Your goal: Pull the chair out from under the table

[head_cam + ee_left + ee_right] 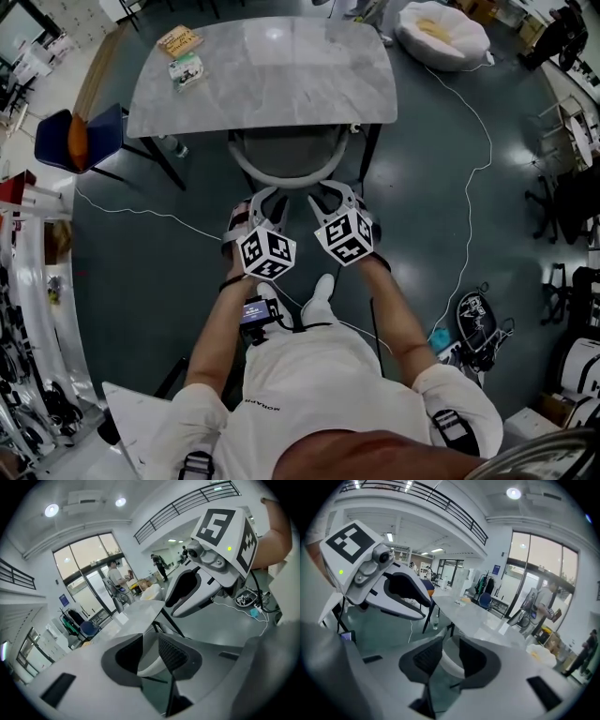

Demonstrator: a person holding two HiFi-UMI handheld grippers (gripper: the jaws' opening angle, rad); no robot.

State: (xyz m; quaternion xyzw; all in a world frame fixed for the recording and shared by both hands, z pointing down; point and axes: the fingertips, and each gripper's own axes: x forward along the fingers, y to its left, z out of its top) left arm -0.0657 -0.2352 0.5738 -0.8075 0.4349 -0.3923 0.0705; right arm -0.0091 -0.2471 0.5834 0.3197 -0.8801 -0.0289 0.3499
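Note:
The chair (286, 173) is tucked under the grey marble table (272, 75); only its curved white backrest rim and dark seat show. My left gripper (265, 199) and right gripper (328, 195) hover side by side just short of that rim, both open with nothing between the pads. In the left gripper view the white chair rim (149, 663) shows through the gap of the left gripper (150, 644), and the right gripper (187, 592) hangs alongside. In the right gripper view the same chair rim (449, 662) lies beyond the right gripper (451, 651).
A blue chair (80, 139) stands left of the table, with a bottle (173, 147) on the floor by the table leg. A book (180, 41) and a small pack (187, 71) lie on the tabletop. A white beanbag (441, 33) and a floor cable (473, 187) are to the right.

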